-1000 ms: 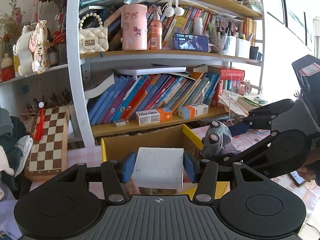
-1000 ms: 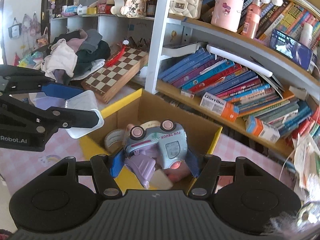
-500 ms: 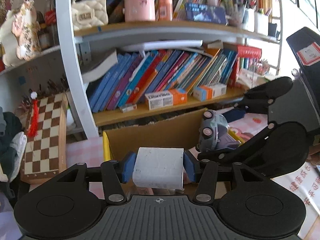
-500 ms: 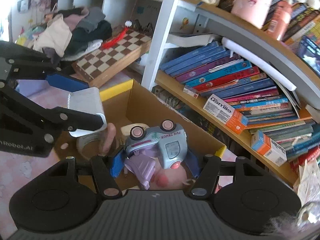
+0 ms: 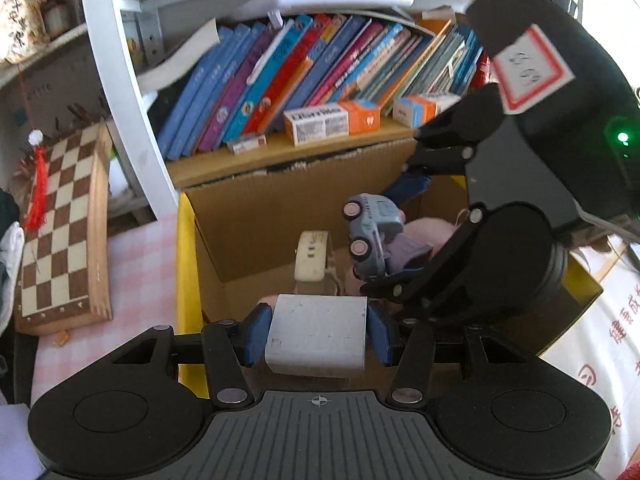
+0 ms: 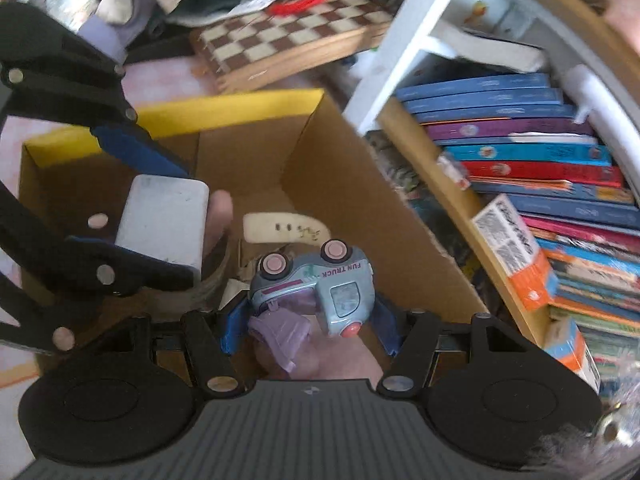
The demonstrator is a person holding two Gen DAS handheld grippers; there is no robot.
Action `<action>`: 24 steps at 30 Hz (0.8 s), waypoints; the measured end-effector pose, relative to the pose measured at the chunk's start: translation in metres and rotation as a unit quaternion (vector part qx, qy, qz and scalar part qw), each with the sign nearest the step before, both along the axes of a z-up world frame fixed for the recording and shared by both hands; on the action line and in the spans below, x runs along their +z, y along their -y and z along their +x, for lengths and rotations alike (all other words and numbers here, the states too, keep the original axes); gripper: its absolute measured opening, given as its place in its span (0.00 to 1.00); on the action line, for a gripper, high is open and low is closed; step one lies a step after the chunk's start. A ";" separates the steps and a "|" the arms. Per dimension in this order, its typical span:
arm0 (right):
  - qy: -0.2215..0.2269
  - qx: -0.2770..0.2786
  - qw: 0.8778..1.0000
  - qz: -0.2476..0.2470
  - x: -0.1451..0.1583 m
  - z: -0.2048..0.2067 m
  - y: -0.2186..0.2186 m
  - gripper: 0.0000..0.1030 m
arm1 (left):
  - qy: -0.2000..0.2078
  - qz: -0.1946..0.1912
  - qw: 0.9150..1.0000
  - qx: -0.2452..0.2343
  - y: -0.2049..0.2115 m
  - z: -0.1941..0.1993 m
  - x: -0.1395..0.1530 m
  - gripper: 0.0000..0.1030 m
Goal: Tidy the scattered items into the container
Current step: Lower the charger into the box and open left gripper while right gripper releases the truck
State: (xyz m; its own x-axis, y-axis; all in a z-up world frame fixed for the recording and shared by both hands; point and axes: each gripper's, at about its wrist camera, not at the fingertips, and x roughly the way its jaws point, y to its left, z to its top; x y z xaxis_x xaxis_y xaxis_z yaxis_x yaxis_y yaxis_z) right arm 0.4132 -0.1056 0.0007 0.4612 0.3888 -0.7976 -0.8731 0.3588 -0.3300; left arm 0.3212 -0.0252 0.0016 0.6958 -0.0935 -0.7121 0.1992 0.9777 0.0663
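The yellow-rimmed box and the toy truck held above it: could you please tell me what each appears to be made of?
The box looks like corrugated cardboard: matte brown walls, a ragged fluted back edge, yellow on the rim. The toy truck, shut in the right tongs, looks like moulded plastic: smooth, slightly glossy pale blue body, pink wheel hubs, printed lettering.

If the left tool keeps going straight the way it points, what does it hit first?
Probably the cream strip lying in the box, straight beyond the white block held by the left tool; depth is unclear.
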 end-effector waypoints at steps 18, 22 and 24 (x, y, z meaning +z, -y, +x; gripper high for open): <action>-0.044 0.015 0.999 -0.016 -0.017 0.037 -0.018 0.66 | -0.015 0.030 0.999 0.001 0.010 0.010 -0.010 0.46; -0.043 0.009 0.999 -0.003 -0.011 0.035 -0.013 0.68 | -0.010 0.040 0.999 0.001 0.013 0.008 -0.005 0.49; -0.041 0.008 0.999 0.006 -0.007 0.031 -0.009 0.70 | 0.000 0.047 0.999 0.003 0.013 0.005 0.000 0.58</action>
